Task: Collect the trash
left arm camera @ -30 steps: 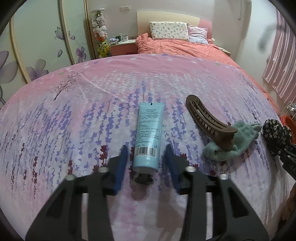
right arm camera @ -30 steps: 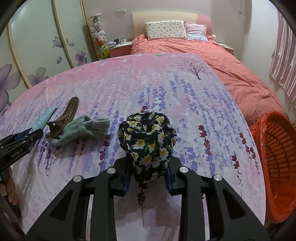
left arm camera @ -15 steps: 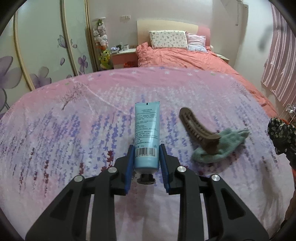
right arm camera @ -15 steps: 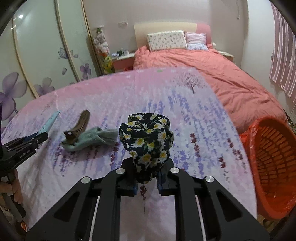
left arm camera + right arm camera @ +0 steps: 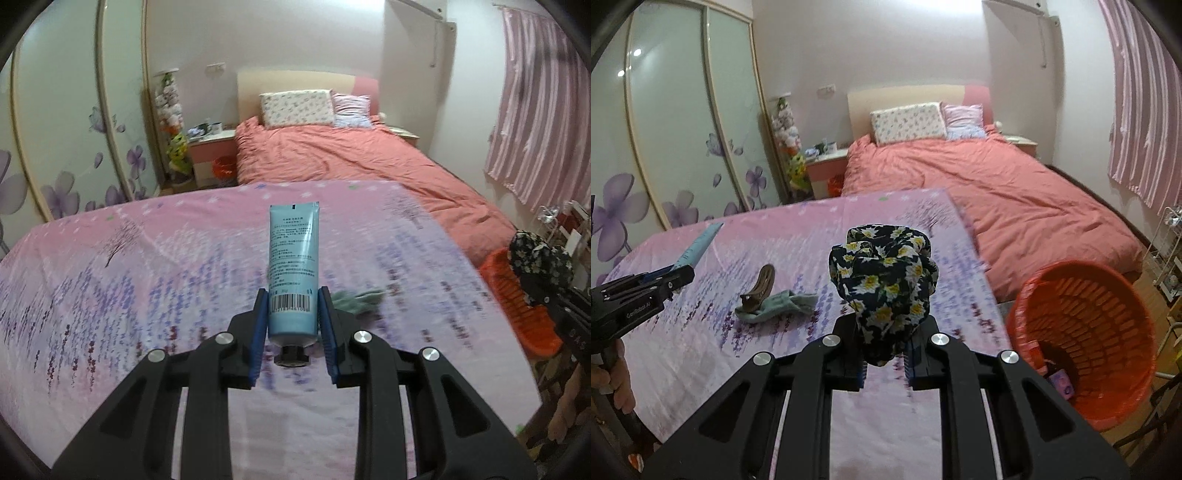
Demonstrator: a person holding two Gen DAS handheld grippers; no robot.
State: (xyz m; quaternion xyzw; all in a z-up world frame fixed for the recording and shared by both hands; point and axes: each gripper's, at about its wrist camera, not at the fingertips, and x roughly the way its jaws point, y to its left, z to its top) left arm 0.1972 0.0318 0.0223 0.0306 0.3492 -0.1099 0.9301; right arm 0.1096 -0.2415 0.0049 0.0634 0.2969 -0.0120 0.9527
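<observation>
Left tool (image 5: pixel 293 321): you have it clamped on the blue tube (image 5: pixel 293 273), blue pads pressed to both flanks just above the black cap, and the tube is clear of the bench.
Right tool (image 5: pixel 884 363): its jaws have just been closing and now pinch the floral cloth (image 5: pixel 882 291) low down, the bundle bulging above the pads, also off the bench.
Done so far: two pieces are picked up; neither is in the orange basket (image 5: pixel 1086 332) yet. A few small things already lie at the basket's bottom, too small to name.
Left to do: the brown hair clip (image 5: pixel 759 290) and the green sock (image 5: pixel 779 304) lie touching each other on the lavender-print bench (image 5: pixel 701 332), between your two tools in the right wrist view.
Basket: it stands on the floor just off the bench's right edge, mouth tilted toward you, close to the right tool.
Tube axis: its long axis runs straight ahead along the tool's fingers, cap toward you, flat crimped end pointing away and upward toward the bed (image 5: pixel 332 155).
Next, as a judgement: you should carry both loads over the basket's rim before letting go.
</observation>
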